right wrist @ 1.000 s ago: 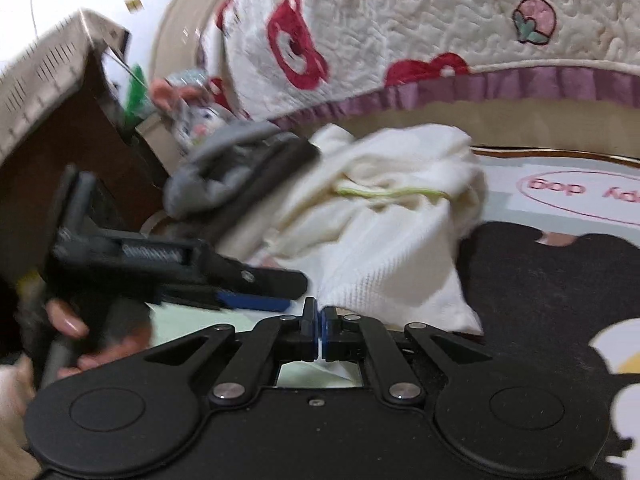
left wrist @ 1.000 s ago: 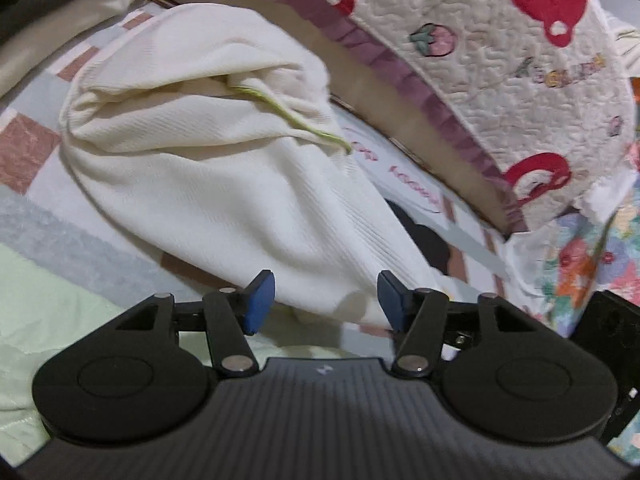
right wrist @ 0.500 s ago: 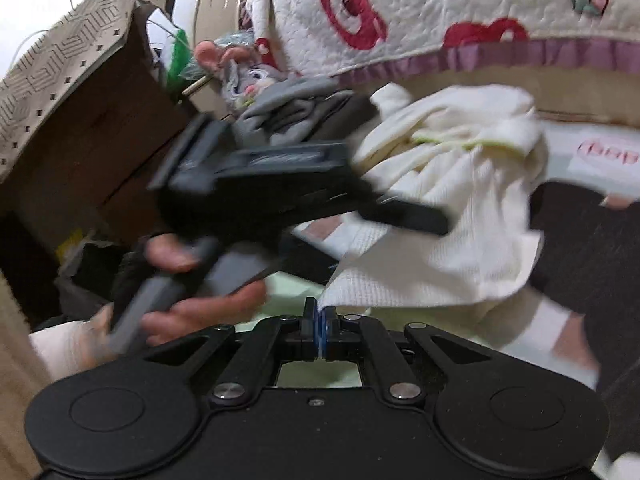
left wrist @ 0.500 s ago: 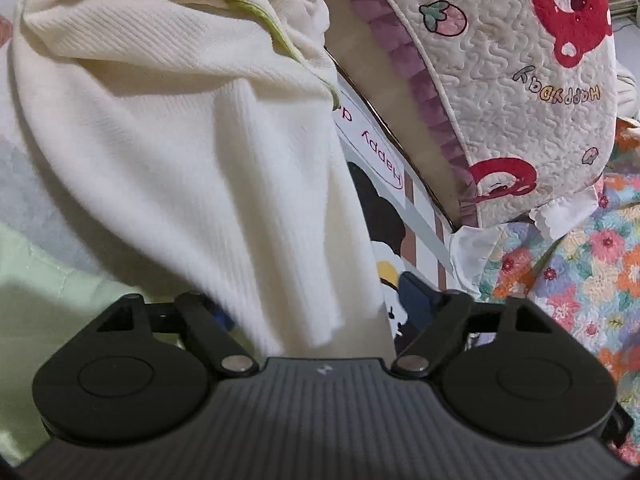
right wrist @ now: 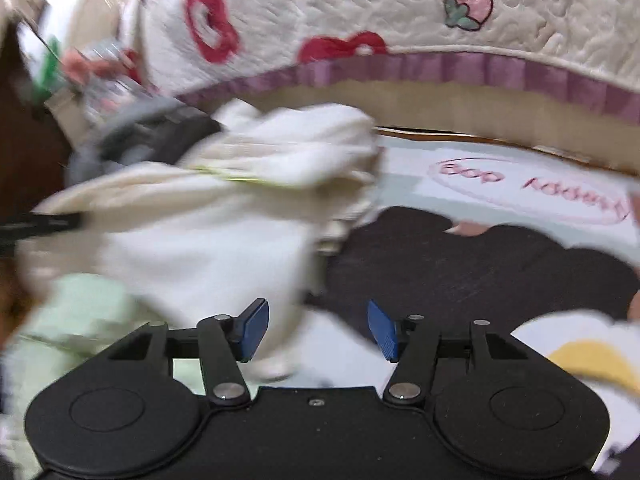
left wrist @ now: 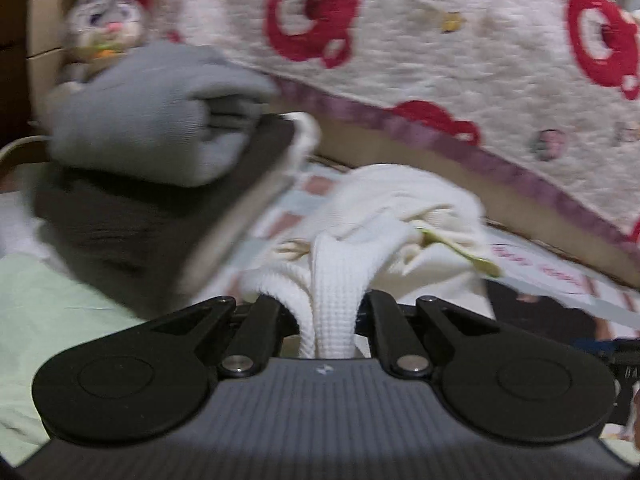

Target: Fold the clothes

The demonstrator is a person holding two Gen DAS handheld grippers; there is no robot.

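A cream waffle-knit garment (left wrist: 400,208) lies bunched on the patterned bedsheet (left wrist: 540,268), with a thin green trim showing in its folds. My left gripper (left wrist: 328,320) is shut on a band of this cloth, which hides the pads. In the right wrist view the same cream garment (right wrist: 200,240) is blurred and stretches left toward a dark gripper part at the frame edge. My right gripper (right wrist: 319,330) stands open beside the cloth's lower edge, its blue pads (right wrist: 256,328) bare.
A folded grey garment (left wrist: 152,120) sits on a dark folded one (left wrist: 140,220) at the left. A quilt with red bears (left wrist: 440,60) rises behind. A pale green blanket (left wrist: 48,300) lies near left, and a plush rabbit (left wrist: 104,20) is at the far left.
My left gripper has closed on the cream garment and swung round toward the folded stack. My right gripper has gone from shut to open.
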